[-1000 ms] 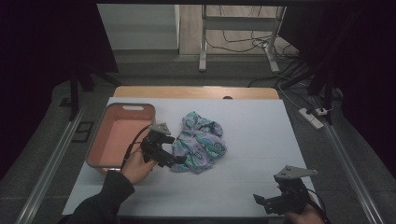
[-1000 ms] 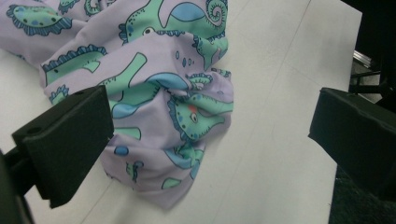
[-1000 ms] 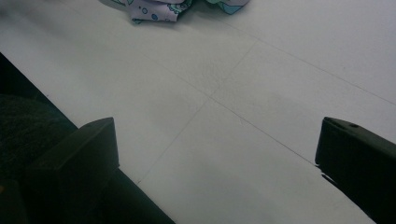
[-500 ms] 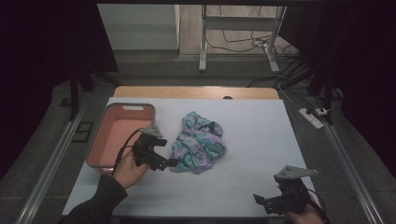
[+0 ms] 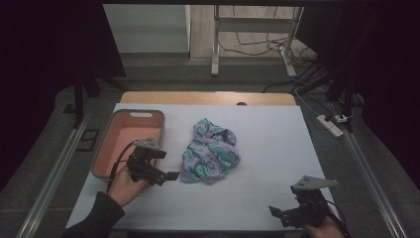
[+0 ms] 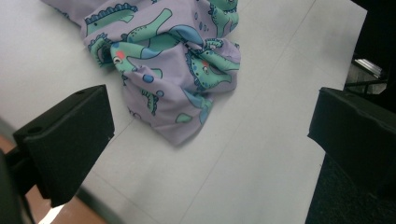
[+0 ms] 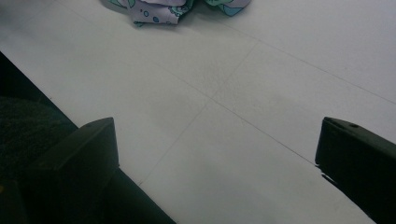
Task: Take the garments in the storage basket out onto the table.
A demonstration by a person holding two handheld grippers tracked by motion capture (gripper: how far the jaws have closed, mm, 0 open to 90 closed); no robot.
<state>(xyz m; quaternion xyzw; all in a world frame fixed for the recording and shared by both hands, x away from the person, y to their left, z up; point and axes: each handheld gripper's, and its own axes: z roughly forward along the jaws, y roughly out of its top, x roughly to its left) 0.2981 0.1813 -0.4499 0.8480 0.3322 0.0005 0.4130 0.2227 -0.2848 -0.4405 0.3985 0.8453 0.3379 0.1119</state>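
One table (image 5: 277, 148) with a pale top takes the most place; its right half and the whole near strip are bare, so there is wide free room around both tools. One pink bin (image 5: 130, 141) stands at the left edge of the table, its long side running along that edge. One cloth (image 5: 210, 151), lilac with green dinosaurs, lies crumpled near the middle of the table, just right of the bin but not touching it, and well away from every edge. There are two grippers. The left gripper (image 5: 166, 174) is just beside the near left corner of the cloth, close to the bin's near corner, with jaws wide apart and nothing between them. The right gripper (image 5: 280, 214) hangs over the near right edge, far from the cloth, jaws also spread and empty.
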